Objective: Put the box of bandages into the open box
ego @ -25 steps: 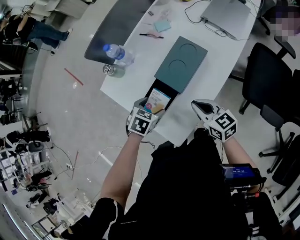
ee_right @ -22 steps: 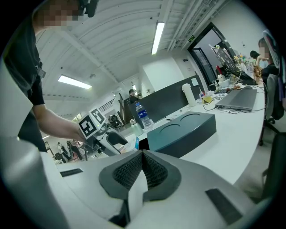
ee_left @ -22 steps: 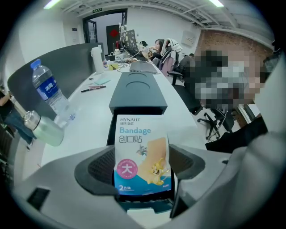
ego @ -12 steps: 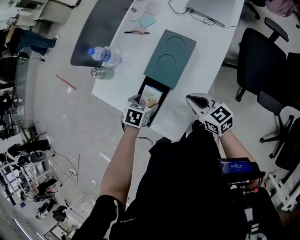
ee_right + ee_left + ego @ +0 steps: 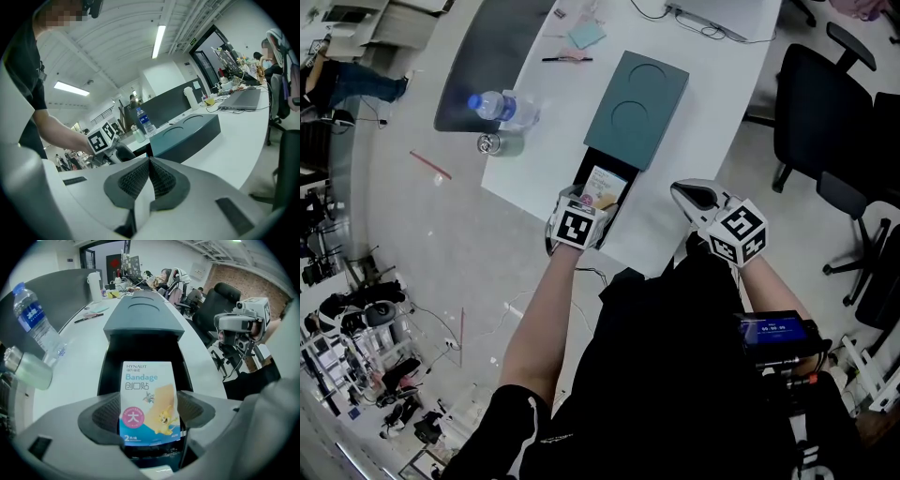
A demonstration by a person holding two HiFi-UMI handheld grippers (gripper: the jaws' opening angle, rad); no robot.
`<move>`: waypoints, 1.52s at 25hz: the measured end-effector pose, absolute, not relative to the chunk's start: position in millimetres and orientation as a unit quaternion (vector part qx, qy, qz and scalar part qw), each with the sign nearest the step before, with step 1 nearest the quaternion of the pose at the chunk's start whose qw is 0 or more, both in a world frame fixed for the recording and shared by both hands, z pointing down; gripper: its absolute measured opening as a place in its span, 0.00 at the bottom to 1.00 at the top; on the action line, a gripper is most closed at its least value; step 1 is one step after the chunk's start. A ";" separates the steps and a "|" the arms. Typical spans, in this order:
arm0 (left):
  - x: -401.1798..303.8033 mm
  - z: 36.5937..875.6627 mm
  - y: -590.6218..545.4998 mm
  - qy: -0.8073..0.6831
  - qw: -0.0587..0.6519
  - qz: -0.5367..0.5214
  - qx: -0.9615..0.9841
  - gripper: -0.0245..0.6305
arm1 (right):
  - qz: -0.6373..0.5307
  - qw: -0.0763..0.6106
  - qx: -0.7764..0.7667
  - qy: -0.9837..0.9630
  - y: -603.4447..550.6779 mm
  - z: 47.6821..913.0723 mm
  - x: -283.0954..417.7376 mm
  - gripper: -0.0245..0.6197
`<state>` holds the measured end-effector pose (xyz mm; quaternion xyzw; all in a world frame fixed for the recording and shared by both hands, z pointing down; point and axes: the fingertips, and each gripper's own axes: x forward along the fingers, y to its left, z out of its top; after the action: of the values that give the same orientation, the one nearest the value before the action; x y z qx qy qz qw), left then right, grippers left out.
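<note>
- Two jaws of the left gripper point(image 5: 150, 414) clamp the bandage box point(image 5: 147, 390) over the open box point(image 5: 140, 347).
- Right gripper point(image 5: 149, 176) jaws pressed together, empty, near the table point(image 5: 234, 140).

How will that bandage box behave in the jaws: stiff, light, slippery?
Probably light and thin-walled: the bandage box is held in the left gripper by its lower part alone, without sagging. Its smooth printed card may slip, and hard squeezing would likely dent it.
</note>
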<state>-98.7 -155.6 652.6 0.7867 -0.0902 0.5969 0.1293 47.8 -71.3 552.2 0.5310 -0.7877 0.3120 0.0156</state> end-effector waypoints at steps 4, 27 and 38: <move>-95.2 653.9 -156.1 -0.092 0.124 0.597 0.787 0.62 | 0.317 0.014 0.530 -0.787 -68.1 556.0 50.0 0.08; -89.7 594.7 -159.1 -0.234 0.135 0.483 0.833 0.51 | 0.295 0.036 0.437 -0.849 -74.2 543.3 49.9 0.08; -108.8 563.3 -130.0 -0.325 0.170 0.382 0.849 0.26 | 0.266 0.054 0.395 -0.878 -82.8 531.0 37.8 0.08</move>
<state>-108.8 -130.0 563.3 0.8485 -0.3247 0.3818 0.1696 37.8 -82.8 531.0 0.3946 -0.8777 0.2665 0.0536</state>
